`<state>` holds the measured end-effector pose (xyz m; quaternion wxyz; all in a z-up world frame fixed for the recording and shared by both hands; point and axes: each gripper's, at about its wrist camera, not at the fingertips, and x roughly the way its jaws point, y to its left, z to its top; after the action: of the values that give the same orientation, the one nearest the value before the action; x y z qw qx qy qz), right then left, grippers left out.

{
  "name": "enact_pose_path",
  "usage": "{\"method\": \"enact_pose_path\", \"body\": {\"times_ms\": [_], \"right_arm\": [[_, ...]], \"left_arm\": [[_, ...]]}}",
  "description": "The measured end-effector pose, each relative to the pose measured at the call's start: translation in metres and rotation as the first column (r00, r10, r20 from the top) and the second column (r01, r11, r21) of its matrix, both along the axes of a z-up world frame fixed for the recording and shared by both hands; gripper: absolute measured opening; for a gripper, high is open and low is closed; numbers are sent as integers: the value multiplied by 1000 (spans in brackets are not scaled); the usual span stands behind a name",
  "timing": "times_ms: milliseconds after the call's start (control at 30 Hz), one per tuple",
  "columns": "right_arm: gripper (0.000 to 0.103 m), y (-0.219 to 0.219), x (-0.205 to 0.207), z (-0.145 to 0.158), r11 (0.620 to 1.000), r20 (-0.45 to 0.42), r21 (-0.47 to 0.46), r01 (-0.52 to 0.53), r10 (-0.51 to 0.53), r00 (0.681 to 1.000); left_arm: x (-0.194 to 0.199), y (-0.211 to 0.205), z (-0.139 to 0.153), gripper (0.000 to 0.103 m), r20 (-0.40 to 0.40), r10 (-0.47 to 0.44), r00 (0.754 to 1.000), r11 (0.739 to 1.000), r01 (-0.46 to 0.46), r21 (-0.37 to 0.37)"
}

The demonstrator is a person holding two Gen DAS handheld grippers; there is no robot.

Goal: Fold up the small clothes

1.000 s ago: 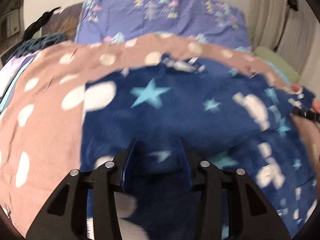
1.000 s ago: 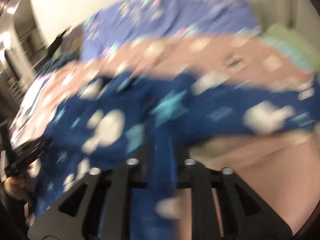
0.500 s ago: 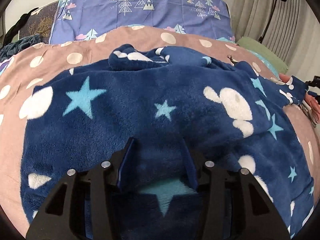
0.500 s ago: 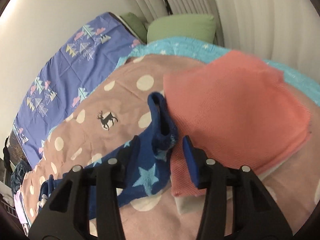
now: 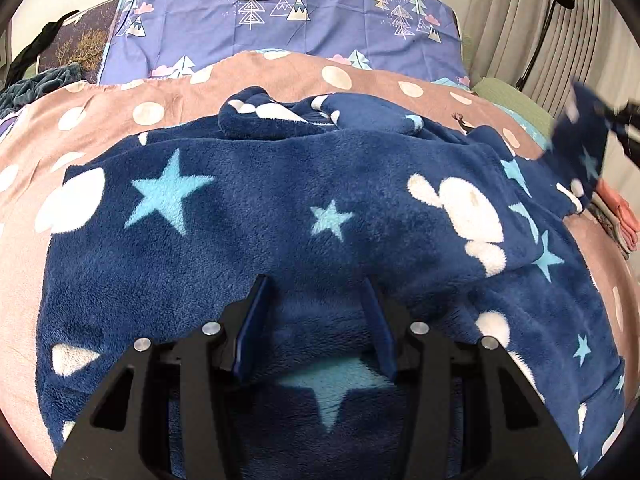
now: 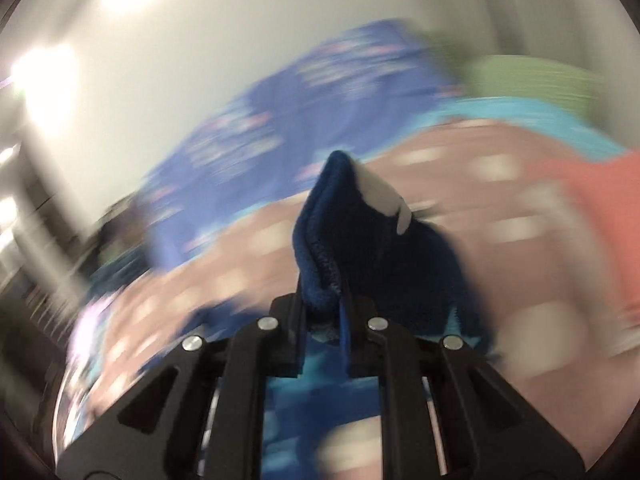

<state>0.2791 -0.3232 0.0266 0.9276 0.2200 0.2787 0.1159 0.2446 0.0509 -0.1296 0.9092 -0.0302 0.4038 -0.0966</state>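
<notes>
A dark blue fleece garment [image 5: 280, 216] with light blue stars and white shapes lies spread on the bed. My left gripper [image 5: 316, 284] is open just above its near part, fingers apart over the fleece. My right gripper [image 6: 322, 286] is shut on a sleeve end of the blue fleece garment [image 6: 340, 216] and holds it lifted; the right wrist view is blurred. The lifted sleeve and the right gripper also show at the far right edge of the left wrist view [image 5: 588, 136].
A pink-brown dotted bedspread [image 5: 280, 76] covers the bed under the garment. A purple tree-print pillow [image 5: 280, 12] lies at the head. Folded salmon-pink clothes [image 5: 616, 216] lie at the right edge, also seen in the right wrist view [image 6: 592, 216]. A green cushion [image 5: 512, 100] and curtains are at the back right.
My right gripper has closed on the sleeve end and lifted it off the bed, moving fast. My left gripper has stayed open over the garment, almost still.
</notes>
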Motion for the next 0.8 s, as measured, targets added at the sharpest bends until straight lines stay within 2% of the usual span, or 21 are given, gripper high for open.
{"method": "enact_pose_path", "body": {"times_ms": [67,133,200,233,300,367,433,467,500,567,600,700,800], "right_arm": [[13,72,-6,-11,978,4,-20,-210,210,978],[13,120,-10,-31,945,-40,-58,-321,319,947],[13,154,-9,-64,916,-139,-75,-394,382,914],[13,162,-9,-85,912,-196,-65,-406,387,901],[14,164,-10,-109,912,-257,-50,-408,383,887],[14,159,-14,-124,916,-267,-19,-401,382,885],[14,156,-20,-127,916,-241,-4,-400,388,890],[14,154,-20,-127,916,-232,-5,-401,389,891],[14,155,-21,-129,916,-225,-8,-402,390,893],[15,154,-28,-130,915,-207,-12,-402,391,897],[15,154,-27,-131,915,-200,-18,-404,393,898],[18,155,-26,-128,909,-176,-23,-416,406,897],[20,154,-29,-127,904,-157,-11,-426,420,894]], "left_arm": [[0,3,0,49,2,-1,1000,1000,1,-19],[-2,7,0,49,4,-1,1000,999,1,-48],[-2,11,0,49,4,-2,1000,997,2,-80],[-2,13,0,49,4,-3,1000,995,3,-102],[-2,16,0,49,4,-4,1000,992,4,-127],[-3,17,2,49,9,-5,1000,989,6,-146],[-6,18,8,49,23,-13,1000,981,17,-193],[-6,19,11,49,24,-26,999,971,31,-239],[-6,18,16,50,17,-52,999,944,54,-325],[-2,13,20,62,-5,-83,997,904,73,-421],[3,5,23,64,-23,-104,994,889,83,-451],[17,-21,23,67,-61,-142,988,882,98,-461],[38,-48,13,67,-139,-136,981,900,64,-431]]}}
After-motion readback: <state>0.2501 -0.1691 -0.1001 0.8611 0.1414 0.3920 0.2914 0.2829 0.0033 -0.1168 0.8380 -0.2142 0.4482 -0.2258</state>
